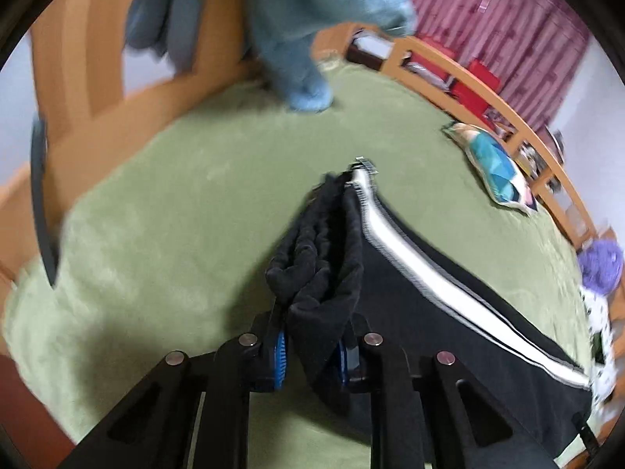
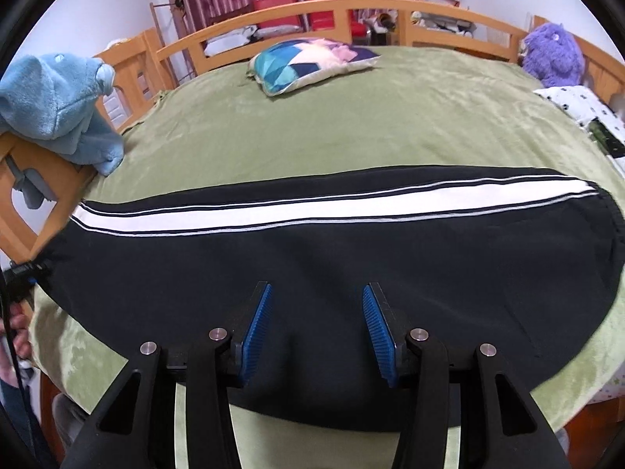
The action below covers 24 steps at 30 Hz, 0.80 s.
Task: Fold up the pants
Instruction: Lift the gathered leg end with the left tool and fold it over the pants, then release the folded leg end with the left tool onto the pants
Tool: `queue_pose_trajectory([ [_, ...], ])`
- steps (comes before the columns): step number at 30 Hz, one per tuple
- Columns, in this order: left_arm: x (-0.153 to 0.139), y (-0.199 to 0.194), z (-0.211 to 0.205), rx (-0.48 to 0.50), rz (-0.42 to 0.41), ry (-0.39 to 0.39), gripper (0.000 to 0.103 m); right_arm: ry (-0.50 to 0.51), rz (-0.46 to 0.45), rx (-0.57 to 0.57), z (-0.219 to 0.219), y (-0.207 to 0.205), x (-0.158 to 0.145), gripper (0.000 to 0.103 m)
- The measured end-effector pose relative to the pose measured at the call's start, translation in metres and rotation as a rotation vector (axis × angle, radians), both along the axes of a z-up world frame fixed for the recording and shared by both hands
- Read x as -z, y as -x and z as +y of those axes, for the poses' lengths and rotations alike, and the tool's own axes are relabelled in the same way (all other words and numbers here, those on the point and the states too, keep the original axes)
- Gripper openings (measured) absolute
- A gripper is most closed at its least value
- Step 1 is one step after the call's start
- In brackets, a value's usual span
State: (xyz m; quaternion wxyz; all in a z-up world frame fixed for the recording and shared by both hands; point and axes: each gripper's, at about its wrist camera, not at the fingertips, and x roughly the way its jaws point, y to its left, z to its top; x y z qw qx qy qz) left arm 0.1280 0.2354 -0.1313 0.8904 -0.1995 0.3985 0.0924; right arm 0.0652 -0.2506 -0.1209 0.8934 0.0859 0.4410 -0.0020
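A bed (image 2: 351, 125) with a green cover and a wooden rail carries black pants (image 2: 312, 273) with a white side stripe spread across its near part, a patterned cushion (image 2: 312, 64) toward the far rail, a purple plush toy (image 2: 552, 54) and a spotted cloth (image 2: 574, 103) at the right corner.

The left hand-held gripper (image 1: 312, 351) points down at a slant. Its two black fingers with blue pads (image 1: 279, 355) are squeezed close together, and they pinch a bunched-up end of the black pants (image 1: 410, 293). The right hand-held gripper (image 2: 316, 328) also tilts down. Its blue pads (image 2: 256, 328) stand apart, with nothing pinched between them. A person's hand (image 2: 17, 332) shows at the left edge of the right wrist view.
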Motion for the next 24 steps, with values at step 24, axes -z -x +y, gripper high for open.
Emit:
queue_pose_trajectory([
  [24, -0.029, 0.047, -0.396, 0.7, -0.062, -0.249, 0.016, 0.008, -0.061, 0.176, -0.158, 0.065, 0.021, 0.049],
])
